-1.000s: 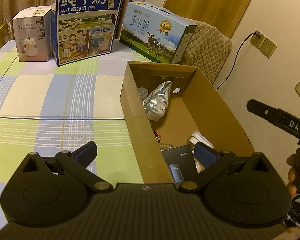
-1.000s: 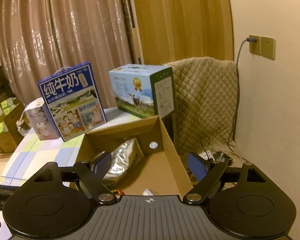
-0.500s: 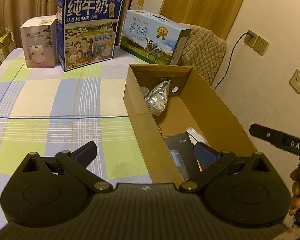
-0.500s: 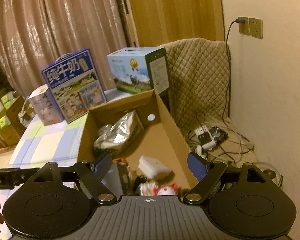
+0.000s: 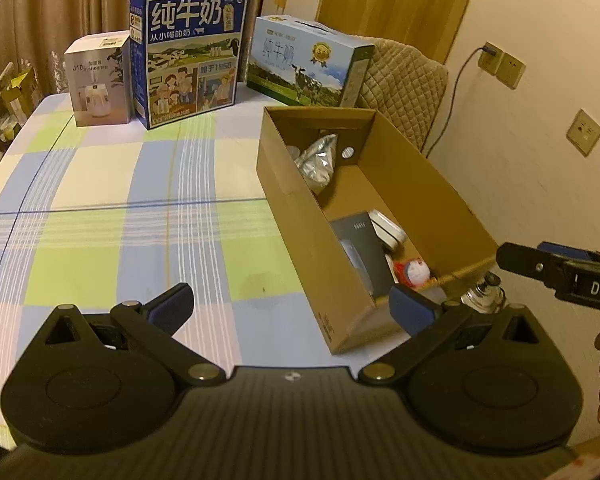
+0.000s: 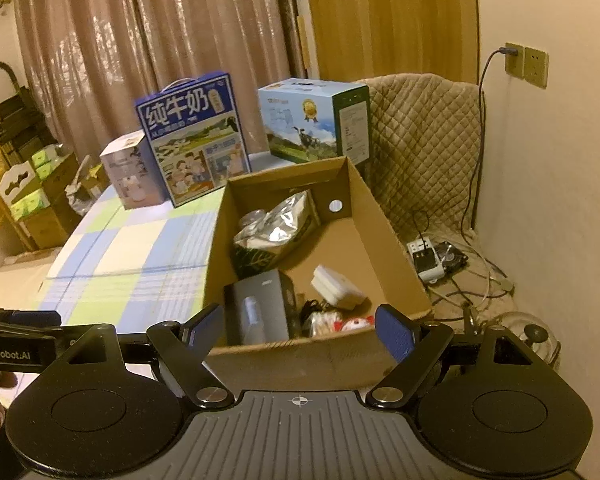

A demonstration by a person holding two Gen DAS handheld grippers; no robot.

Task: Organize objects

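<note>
An open cardboard box (image 5: 300, 216) (image 6: 388, 232) stands on the checked tablecloth near the table's right edge. Inside lie a silver foil bag (image 5: 318, 160) (image 6: 276, 232), a dark flat package (image 5: 360, 248) (image 6: 260, 308), a small white box (image 5: 388, 228) (image 6: 338, 286) and a red-and-white item (image 5: 414, 272) (image 6: 352, 324). My left gripper (image 5: 290, 310) hangs open and empty over the tablecloth, just in front of the box's near left corner. My right gripper (image 6: 300, 330) is open and empty in front of the box's near wall.
At the table's far side stand a dark blue milk carton (image 5: 188, 56), a light blue milk carton (image 5: 308, 60) and a white humidifier box (image 5: 98, 78). A quilted chair (image 6: 424, 140), a power strip (image 6: 424, 258) and cables sit right of the table by the wall.
Both grippers have drawn back from the box, so its near end and more of its contents now show. Both stay open and empty.
</note>
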